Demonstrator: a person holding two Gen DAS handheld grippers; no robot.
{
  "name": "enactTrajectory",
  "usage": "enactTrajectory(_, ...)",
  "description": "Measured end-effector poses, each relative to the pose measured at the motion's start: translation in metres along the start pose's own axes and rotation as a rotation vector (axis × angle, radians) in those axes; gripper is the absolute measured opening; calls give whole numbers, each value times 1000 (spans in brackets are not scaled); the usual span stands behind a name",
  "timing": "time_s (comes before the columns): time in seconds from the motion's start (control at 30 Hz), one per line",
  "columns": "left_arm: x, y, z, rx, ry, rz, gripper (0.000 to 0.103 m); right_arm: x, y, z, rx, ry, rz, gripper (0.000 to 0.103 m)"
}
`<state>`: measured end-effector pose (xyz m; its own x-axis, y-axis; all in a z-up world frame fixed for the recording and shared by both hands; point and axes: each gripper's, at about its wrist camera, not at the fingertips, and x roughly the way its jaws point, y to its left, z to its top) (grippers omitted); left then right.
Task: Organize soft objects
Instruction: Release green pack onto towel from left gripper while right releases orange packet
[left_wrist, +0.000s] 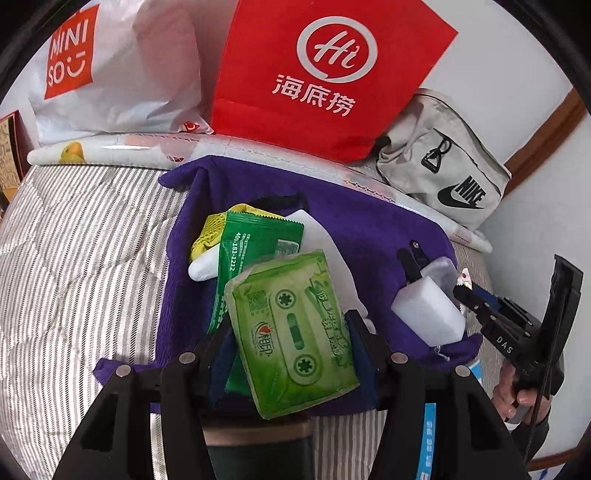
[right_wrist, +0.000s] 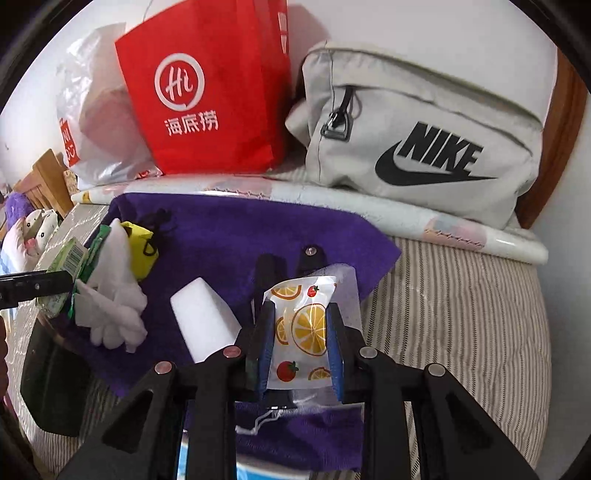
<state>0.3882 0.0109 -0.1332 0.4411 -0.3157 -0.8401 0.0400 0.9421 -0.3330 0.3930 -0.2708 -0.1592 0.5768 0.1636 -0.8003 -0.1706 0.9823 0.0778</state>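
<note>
Towel spread on the bed, taken as landmark. On it: sponge block near the middle; tissue packs, cloth and mesh pouch heaped left. Behind the towel, against the wall: plastic bag left, paper bag middle, pouch bag right.

The white plastic bag carries "MINISO" in white on a red panel. The red bag shows a circled "Hi" above "海底捞". The grey pouch bears a black "NIKE" with its swoosh. The dark green packet reads "40-181-1212" along one edge. "DAS" stands on the right gripper. The cassette-printed tissue pack has print too small to read
</note>
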Motion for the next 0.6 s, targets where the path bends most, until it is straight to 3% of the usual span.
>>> enactTrajectory(0.43,16,-2,8,-2,12,-12,56,29,3,1,0,70,9,30)
enactTrajectory(0.53,17,-4,9,8,17,-11,57,28,2,1,11,70,18,34)
enactTrajectory(0.6,16,-4,9,10,19,-17,59,27,1,0,15,64,22,43)
